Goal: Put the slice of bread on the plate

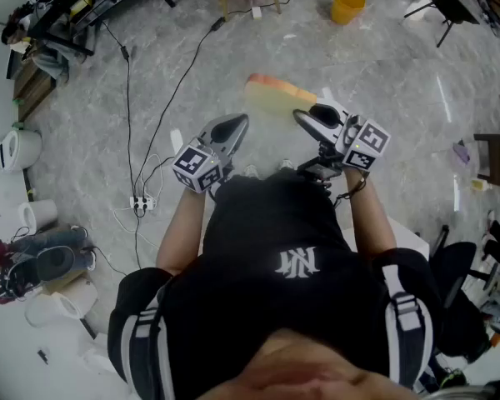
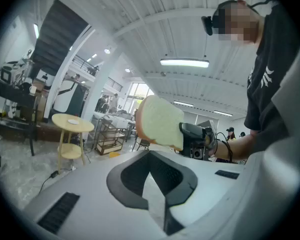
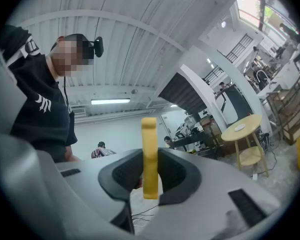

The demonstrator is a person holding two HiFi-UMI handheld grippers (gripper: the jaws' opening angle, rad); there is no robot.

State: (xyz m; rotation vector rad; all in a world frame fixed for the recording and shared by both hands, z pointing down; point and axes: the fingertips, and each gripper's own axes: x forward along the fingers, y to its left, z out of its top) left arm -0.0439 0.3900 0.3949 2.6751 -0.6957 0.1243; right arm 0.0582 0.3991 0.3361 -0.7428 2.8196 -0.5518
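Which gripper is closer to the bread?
Right. The right gripper is clamped on the slice of bread; the left gripper sits off to the side, not touching it.

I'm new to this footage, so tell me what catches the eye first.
A slice of bread stands edge-on, clamped in the right gripper and held in mid-air above the grey floor. The left gripper beside it holds nothing.
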